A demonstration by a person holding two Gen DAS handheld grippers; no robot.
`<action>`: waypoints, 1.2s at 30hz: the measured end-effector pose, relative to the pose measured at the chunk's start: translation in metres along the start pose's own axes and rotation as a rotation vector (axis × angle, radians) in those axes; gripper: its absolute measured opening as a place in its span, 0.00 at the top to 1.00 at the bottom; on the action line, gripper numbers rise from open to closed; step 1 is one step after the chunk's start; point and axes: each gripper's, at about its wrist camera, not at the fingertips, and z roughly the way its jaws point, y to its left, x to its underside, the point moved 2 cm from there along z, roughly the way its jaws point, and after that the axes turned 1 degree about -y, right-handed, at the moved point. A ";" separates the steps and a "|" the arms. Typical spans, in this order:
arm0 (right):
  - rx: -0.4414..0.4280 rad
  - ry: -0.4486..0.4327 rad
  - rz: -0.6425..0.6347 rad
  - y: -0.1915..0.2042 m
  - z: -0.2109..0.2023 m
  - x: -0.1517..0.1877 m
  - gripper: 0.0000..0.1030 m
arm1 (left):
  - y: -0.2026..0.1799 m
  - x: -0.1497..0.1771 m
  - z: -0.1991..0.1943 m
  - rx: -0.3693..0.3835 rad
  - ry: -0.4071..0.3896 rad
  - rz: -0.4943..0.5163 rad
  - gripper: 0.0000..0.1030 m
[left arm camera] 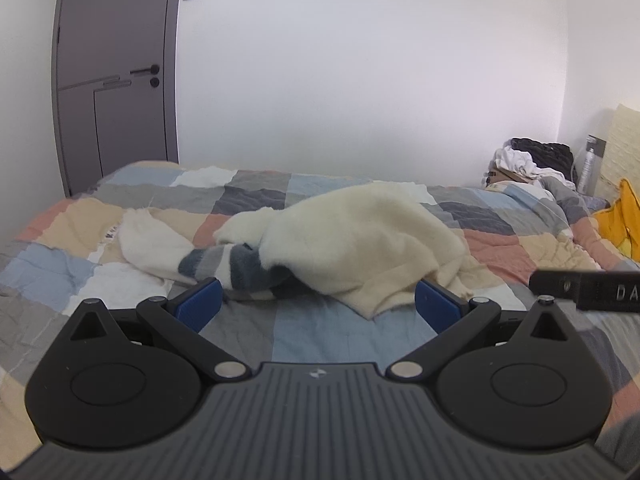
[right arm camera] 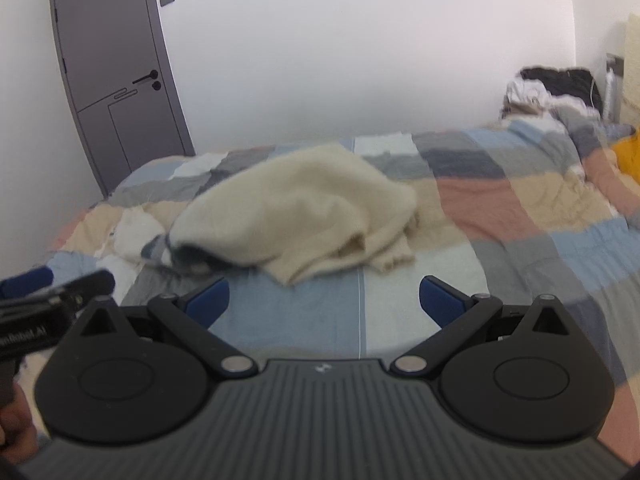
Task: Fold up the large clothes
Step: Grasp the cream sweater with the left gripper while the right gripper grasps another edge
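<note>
A cream fuzzy sweater (left arm camera: 352,240) lies crumpled in a heap on the patchwork quilt (left arm camera: 312,328), with a grey-and-blue striped sleeve (left arm camera: 232,268) poking out at its left. My left gripper (left arm camera: 318,300) hovers just short of the heap's near edge, open, nothing between its blue pads (left arm camera: 200,304). In the right wrist view the same sweater (right arm camera: 296,216) lies ahead and slightly left. My right gripper (right arm camera: 324,300) is open over the quilt (right arm camera: 400,312), a little short of the hem. The left gripper's body shows at that view's left edge.
A grey door (left arm camera: 112,76) stands at the back left. A pile of dark and white clothes (left arm camera: 532,160) sits on a box at the bed's far right. Something yellow (left arm camera: 620,220) lies at the right edge. A white wall runs behind the bed.
</note>
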 end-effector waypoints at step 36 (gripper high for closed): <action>0.196 0.074 -0.010 -0.034 0.276 0.029 0.84 | 0.101 0.033 0.281 0.174 0.025 -0.466 0.76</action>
